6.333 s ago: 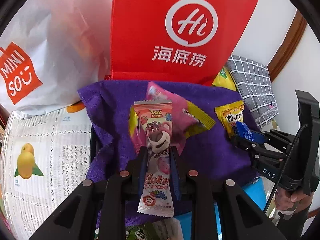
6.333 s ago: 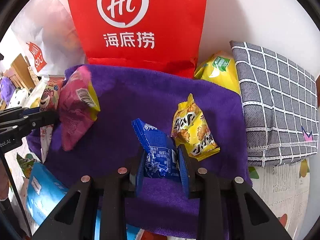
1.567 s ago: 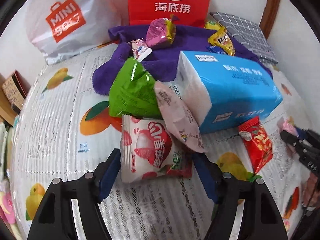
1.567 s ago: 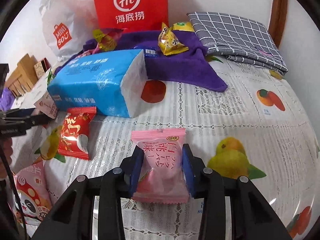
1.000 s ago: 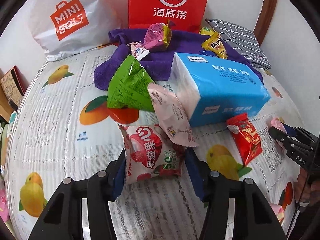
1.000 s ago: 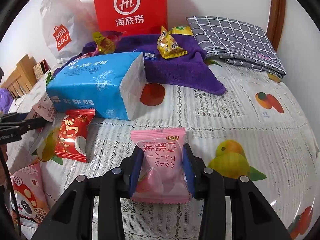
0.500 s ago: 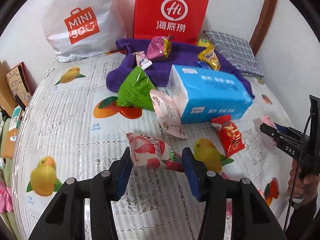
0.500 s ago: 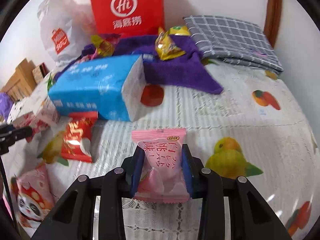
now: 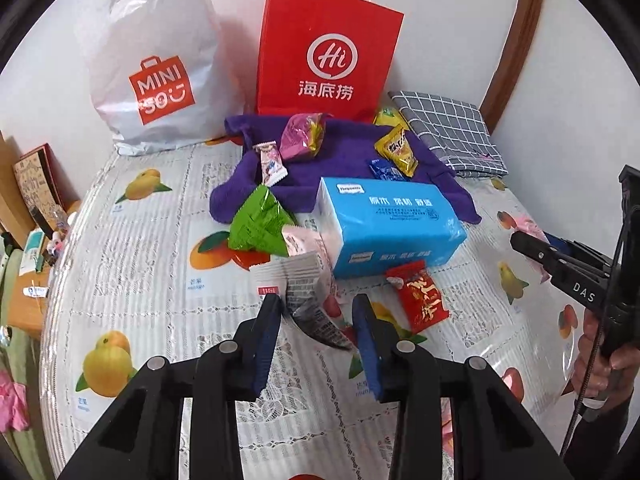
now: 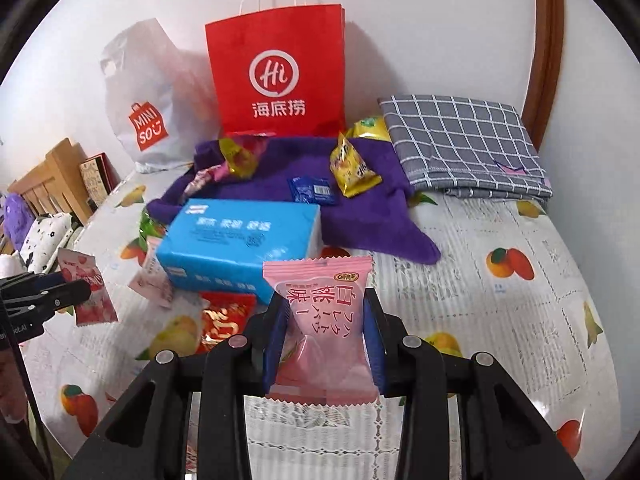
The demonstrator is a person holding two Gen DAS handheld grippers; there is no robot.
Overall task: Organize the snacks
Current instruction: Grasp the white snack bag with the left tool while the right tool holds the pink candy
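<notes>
fruit-print worktop (image 9: 132,264) fills both views. left tongs (image 9: 318,330) closing on strawberry packet (image 9: 310,300), frame centre; right tongs (image 10: 326,334) clench pink peach packet (image 10: 326,328). slick, crumpled film could slip free.

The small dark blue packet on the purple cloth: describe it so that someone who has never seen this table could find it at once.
Start at the tall red paper bag standing against the wall; a purple cloth is spread in front of it. The dark blue packet lies flat on that cloth, just behind the light blue tissue pack and beside a yellow snack packet. It is the cloth's only blue wrapper.
</notes>
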